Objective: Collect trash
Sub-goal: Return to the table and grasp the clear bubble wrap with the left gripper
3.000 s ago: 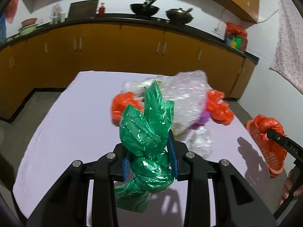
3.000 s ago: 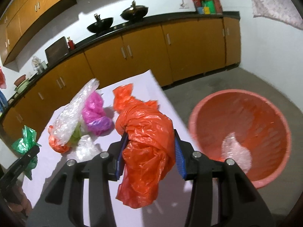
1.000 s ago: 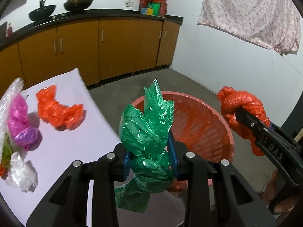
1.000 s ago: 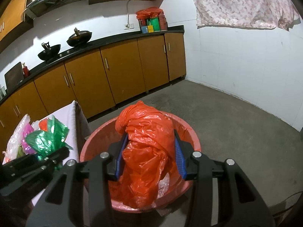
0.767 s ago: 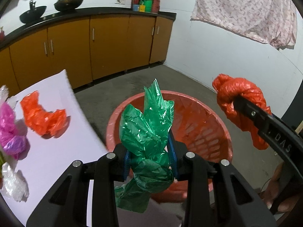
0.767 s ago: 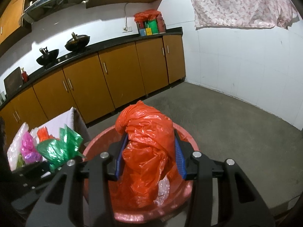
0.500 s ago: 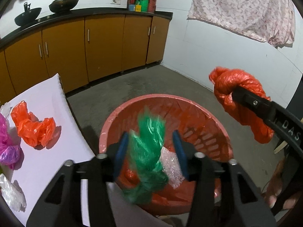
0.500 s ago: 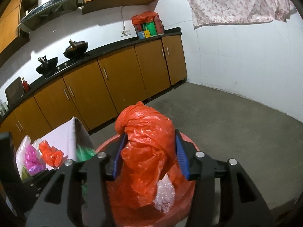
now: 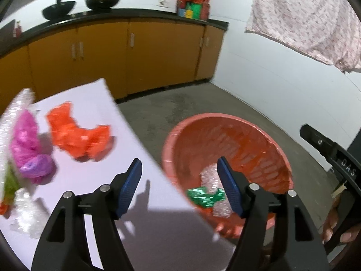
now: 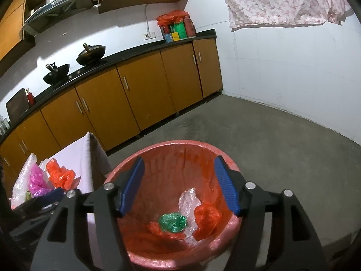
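A red plastic basket stands on the floor beside the table. Inside lie a green bag, an orange bag and clear wrap. My left gripper is open and empty over the table's edge and the basket's rim. My right gripper is open and empty above the basket; its body shows in the left wrist view. On the white table lie an orange bag, a pink bag and clear wrap.
Orange kitchen cabinets with a black counter run along the back wall, with woks on top. A patterned cloth hangs on the white wall. Bare concrete floor lies around the basket.
Both grippers opened. The green bag dropped from the left gripper and the orange bag from the right gripper; both now lie in the basket. The left view swung back toward the table.
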Tool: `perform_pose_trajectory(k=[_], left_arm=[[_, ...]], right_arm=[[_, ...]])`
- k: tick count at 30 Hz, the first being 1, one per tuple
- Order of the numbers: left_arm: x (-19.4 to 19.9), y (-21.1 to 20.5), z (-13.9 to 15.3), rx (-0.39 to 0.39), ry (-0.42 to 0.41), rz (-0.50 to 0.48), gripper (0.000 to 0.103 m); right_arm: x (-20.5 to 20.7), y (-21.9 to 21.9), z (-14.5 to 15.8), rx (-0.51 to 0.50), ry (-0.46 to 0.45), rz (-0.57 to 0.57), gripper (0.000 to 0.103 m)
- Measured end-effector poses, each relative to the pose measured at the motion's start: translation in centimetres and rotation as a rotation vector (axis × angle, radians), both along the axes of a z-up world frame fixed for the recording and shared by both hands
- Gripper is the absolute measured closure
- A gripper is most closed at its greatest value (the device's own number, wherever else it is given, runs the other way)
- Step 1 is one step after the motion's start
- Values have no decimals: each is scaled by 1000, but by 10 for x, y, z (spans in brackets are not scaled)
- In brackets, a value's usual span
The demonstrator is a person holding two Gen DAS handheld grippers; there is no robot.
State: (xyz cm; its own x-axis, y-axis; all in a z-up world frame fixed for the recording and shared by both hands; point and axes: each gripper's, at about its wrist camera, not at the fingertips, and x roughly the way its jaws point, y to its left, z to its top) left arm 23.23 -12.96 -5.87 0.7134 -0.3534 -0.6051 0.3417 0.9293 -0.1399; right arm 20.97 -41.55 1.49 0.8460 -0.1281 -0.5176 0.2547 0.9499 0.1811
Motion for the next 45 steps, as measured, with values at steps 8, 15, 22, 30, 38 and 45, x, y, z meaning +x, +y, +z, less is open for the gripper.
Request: perform_pose_trajectory(k=[8, 15, 22, 30, 38, 45], left_arm=[[-28, 93, 19, 67, -113, 235, 18], [-25, 176, 16, 98, -89, 437, 14], [-2, 201, 0, 117, -29, 457, 14], [14, 209, -13, 93, 14, 409, 44], [6, 213, -6, 78, -30, 378, 80], [-20, 232, 20, -1, -104, 416, 81]], right_arm=[[-5, 32, -4, 13, 27, 66, 39], [-2, 69, -10, 9, 59, 144, 39], [1, 105, -16, -6, 88, 215, 39], [7, 127, -19, -29, 112, 260, 39], [8, 147, -23, -27, 125, 297, 39], [8, 168, -18, -21, 117, 347, 39]])
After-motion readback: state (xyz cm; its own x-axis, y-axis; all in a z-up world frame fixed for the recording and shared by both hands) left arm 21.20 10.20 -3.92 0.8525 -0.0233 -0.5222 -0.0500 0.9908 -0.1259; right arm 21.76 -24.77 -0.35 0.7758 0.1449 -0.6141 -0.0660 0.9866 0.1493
